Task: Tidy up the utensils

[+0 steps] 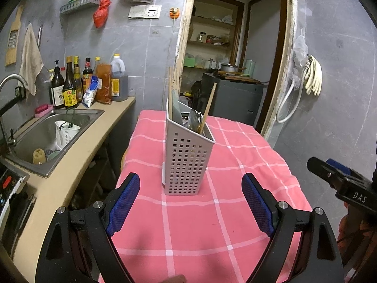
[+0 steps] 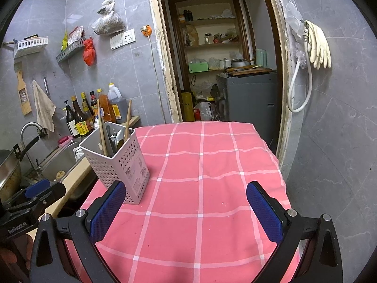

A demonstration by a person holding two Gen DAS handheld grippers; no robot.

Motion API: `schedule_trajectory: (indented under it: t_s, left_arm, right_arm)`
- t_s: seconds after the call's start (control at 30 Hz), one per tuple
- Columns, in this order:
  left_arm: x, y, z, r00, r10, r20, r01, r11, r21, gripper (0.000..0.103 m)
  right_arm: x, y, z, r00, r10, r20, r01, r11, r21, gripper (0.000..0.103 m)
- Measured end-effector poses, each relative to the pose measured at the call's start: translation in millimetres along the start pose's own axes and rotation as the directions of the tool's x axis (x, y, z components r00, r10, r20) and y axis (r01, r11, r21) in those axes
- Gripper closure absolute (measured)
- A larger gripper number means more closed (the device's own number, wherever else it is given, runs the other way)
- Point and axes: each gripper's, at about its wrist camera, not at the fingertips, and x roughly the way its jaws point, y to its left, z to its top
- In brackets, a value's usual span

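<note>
Your left tongs (image 1: 190, 202) hang released, dead ahead of the upright perforated utensil caddy (image 1: 188, 155) on the pink checked tabletop (image 1: 200, 231), chopsticks (image 1: 207, 110) standing tall inside. Your right tongs (image 2: 186, 210), also released, have it off to their left, so the left hand looks nearer.
</note>
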Motion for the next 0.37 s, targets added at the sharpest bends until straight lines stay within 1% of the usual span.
schedule_trajectory:
  t_s: [0.37]
  left_arm:
    - [3.8, 0.2, -3.6, 1.0, -0.008, -0.015, 0.008, 1.0, 0.02, 0.019]
  right_arm:
    - [2.5, 1.0, -4.4, 1.0, -0.007, -0.021, 0.007, 1.0, 0.01, 0.0]
